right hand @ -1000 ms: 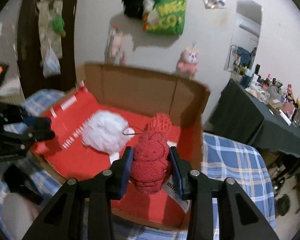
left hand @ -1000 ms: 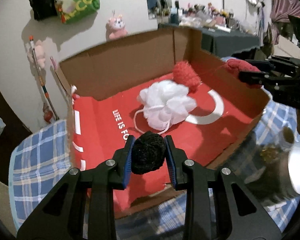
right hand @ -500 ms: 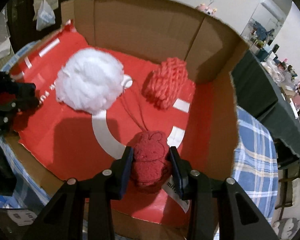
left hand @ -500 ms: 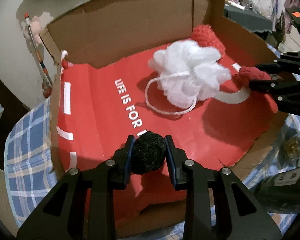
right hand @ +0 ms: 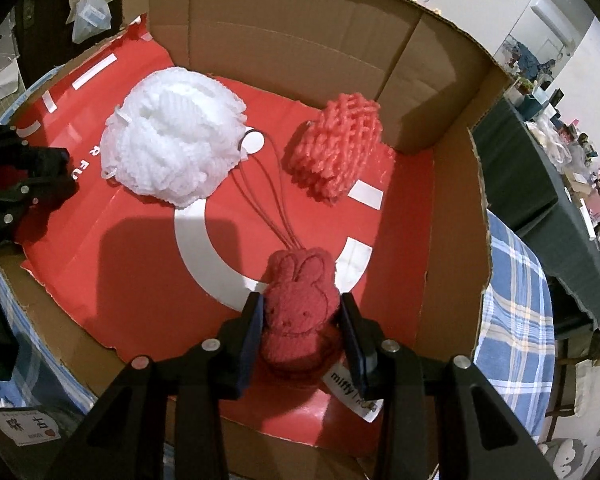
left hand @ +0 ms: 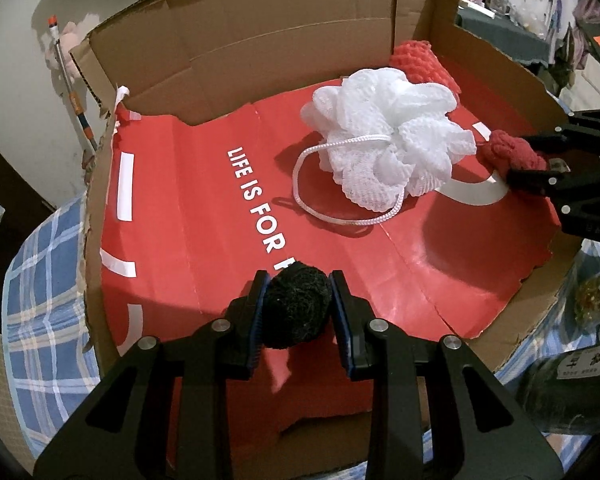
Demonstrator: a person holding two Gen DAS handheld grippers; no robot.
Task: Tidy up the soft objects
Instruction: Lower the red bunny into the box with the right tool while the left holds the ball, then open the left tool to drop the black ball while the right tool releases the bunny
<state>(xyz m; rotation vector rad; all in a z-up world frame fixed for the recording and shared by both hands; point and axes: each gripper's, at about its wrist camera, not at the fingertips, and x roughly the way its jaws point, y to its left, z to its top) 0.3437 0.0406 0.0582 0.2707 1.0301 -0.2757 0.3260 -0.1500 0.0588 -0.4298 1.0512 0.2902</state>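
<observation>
Inside the cardboard box (left hand: 260, 40), over its red printed liner (left hand: 204, 216), the left gripper (left hand: 296, 312) clamps a black fuzzy pom-pom (left hand: 296, 310) near the front edge. Toward the right side, the right gripper (right hand: 302, 320) pinches a red knitted bunny toy (right hand: 300, 312) low over the liner. A white mesh bath pouf (right hand: 172, 136) and a coral netted sponge (right hand: 336, 148) lie farther back.
</observation>
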